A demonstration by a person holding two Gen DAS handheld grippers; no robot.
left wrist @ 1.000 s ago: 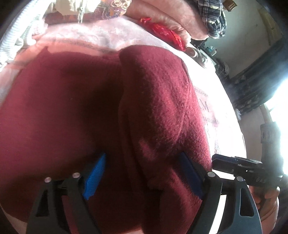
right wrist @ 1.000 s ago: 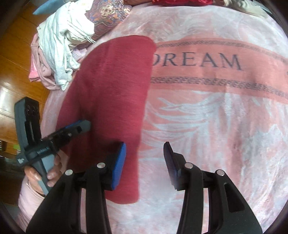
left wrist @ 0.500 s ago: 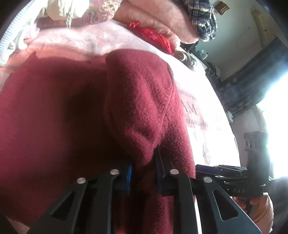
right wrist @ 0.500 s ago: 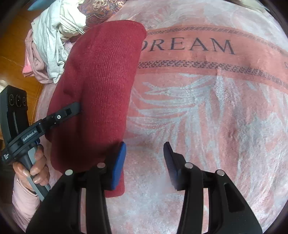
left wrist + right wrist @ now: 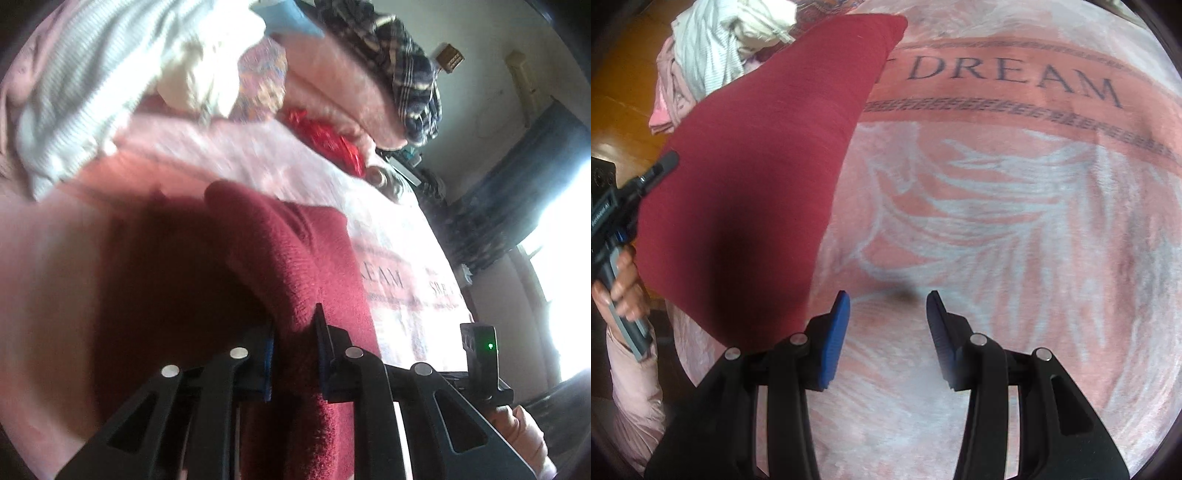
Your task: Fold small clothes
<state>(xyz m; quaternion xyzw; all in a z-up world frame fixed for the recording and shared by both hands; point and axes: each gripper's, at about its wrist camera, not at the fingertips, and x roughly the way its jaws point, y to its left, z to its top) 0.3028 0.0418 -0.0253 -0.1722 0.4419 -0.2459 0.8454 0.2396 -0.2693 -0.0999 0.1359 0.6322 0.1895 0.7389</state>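
Low in the left wrist view, the left gripper point(image 5: 293, 354) has its fingers pinched tight on a ridge of the dark red knit garment point(image 5: 295, 258), and the cloth rises up out of the bite toward the middle of the frame. Behind it lies the pink bedspread point(image 5: 229, 151), and across the top of the frame a heap of unfolded clothes point(image 5: 110, 74) waits its turn. At lower right the other hand point(image 5: 524, 428) grips its handle.

Over to the right wrist view: the red garment point(image 5: 757, 166) fills the left half, lifted off the bed as a slanted sheet, one corner pointing to the upper middle. The right gripper point(image 5: 888, 325) at the bottom has its fingers partly apart with nothing between them, only bedspread point(image 5: 997, 221) beneath. At far left the left hand point(image 5: 622, 284) holds the other tool.

My read: early in the fold. One edge is picked up, no crease is laid, and the pile at upper left point(image 5: 713, 48) is untouched.
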